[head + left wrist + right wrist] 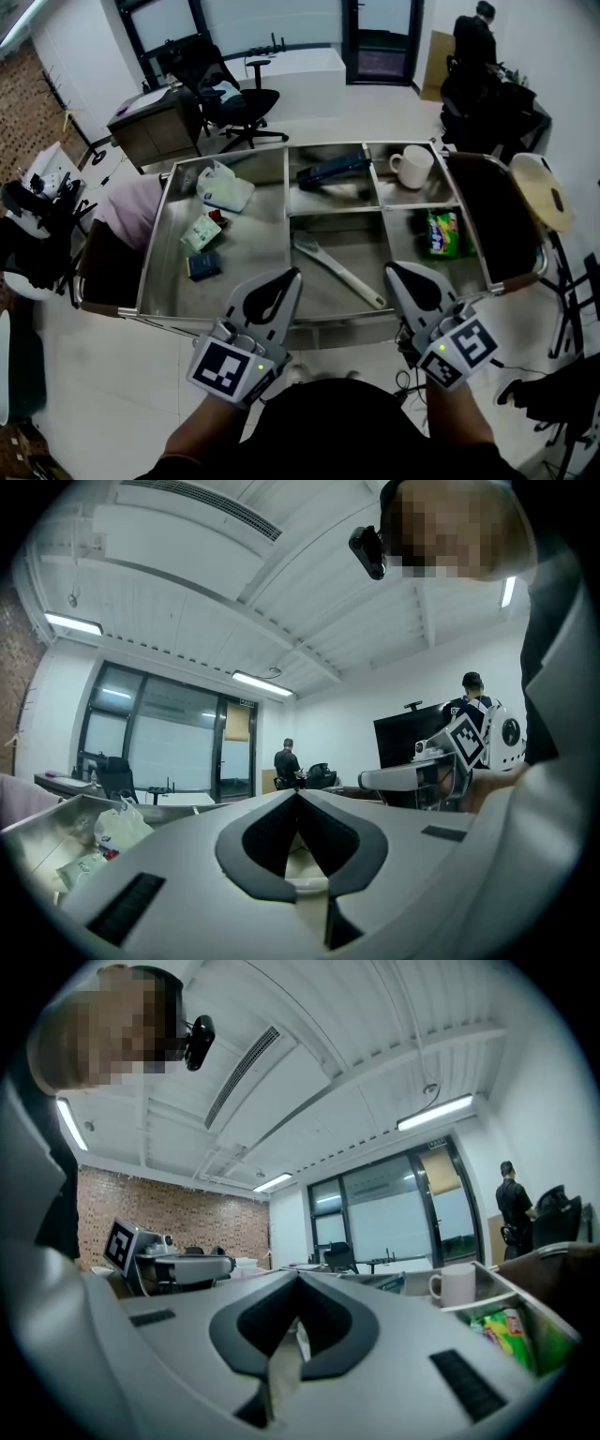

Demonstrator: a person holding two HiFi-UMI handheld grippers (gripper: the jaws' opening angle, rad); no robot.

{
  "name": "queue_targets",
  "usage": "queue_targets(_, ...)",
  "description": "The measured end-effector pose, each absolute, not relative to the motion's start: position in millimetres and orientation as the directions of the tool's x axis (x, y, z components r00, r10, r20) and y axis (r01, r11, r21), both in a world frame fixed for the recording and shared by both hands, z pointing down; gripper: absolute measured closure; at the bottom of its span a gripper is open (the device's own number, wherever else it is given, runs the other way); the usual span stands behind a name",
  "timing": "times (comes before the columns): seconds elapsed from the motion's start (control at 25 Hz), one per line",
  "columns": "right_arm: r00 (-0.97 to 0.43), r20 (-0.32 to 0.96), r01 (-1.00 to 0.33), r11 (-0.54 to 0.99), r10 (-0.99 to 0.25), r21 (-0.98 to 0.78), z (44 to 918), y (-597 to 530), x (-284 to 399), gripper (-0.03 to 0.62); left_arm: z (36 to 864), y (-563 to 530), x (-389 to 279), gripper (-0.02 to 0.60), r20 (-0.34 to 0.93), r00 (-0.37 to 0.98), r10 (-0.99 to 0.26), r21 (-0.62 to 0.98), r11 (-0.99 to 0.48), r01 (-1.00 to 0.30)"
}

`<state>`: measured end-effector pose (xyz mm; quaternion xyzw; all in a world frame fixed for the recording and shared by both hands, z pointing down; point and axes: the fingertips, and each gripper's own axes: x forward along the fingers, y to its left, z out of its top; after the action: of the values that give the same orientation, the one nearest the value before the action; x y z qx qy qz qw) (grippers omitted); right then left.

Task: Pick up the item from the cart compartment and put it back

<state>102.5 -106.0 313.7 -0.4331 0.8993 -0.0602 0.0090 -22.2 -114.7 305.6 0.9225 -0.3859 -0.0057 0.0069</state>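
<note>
A white-floored office with glass partitions and a brick wall surrounds a steel cart (154,255) divided into compartments. The left gripper (292,275) hovers at the cart's near rim with its jaws pressed together on nothing. The right gripper (392,269) is level beside it, also closed and empty.

Between the two tips, in the near centre compartment, lies a long silver wrench (337,270), slanted. Just beyond the right gripper, a green packet (442,232) rests in the near right compartment, with a white mug (411,166) upright in the compartment behind it. A dark blue tool (333,170) lies in the far centre compartment. The wide left compartment holds a small dark box (203,266), a pale green packet (200,232) and a white plastic bag (223,187).

Farther back stand an office chair (230,94) and a person (473,37).
</note>
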Motion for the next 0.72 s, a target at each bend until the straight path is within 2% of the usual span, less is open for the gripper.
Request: queue_targets(0.72,-0.618,0.055,-0.786,0.613,-0.785,-0.082,314.6,-115.4,97.4,0.583,309.3,-116.2,-23.0,0.581,-0.005,0.699,-0.715,0.018,-0.699,-0.715)
